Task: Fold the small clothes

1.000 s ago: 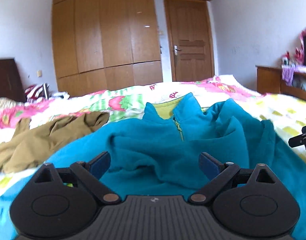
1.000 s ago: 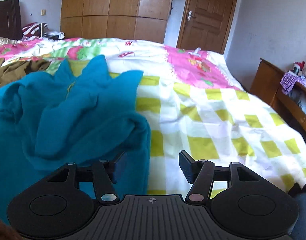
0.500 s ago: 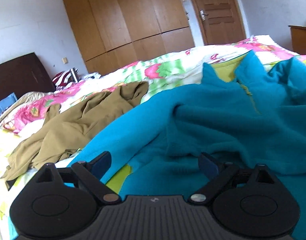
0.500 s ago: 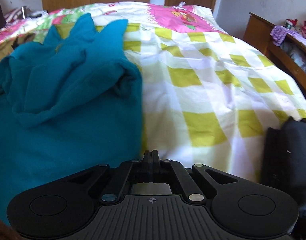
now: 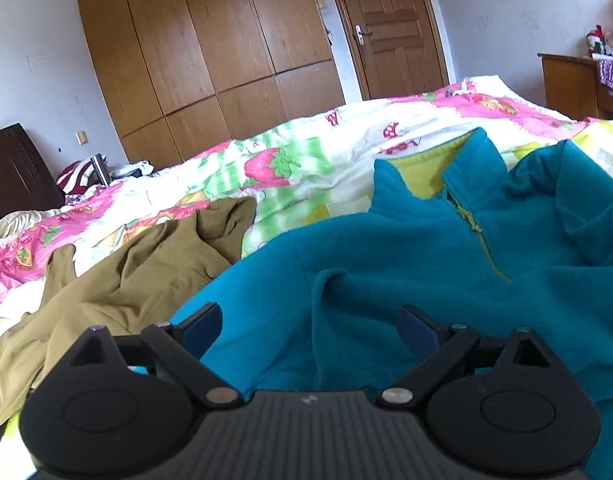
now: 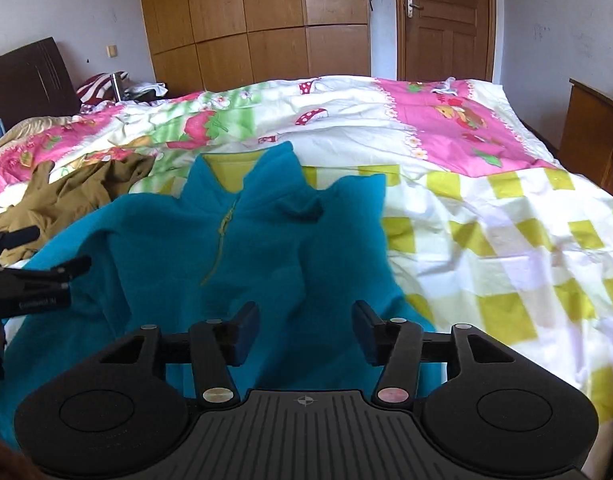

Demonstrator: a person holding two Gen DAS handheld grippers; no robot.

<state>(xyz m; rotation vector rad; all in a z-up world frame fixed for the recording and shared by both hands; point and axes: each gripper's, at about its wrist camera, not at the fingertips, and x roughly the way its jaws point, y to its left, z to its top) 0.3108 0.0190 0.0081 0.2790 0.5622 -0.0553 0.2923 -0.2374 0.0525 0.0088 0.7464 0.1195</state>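
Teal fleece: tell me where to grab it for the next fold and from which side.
Grip the teal fleece at its right side edge, coming in from the checked quilt. That edge lies free and bunched, just ahead of the open right tongs.

Olive garment [image 5: 118, 280] crowds fleece's [image 6: 226, 248] left

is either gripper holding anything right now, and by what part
Nothing is held. The left gripper and right gripper both have jaws open, empty, above the teal fleece.

fleece top [image 6: 242, 248] on bed [image 6: 486, 216]; crumpled garment [image 6: 66, 196] left of it.
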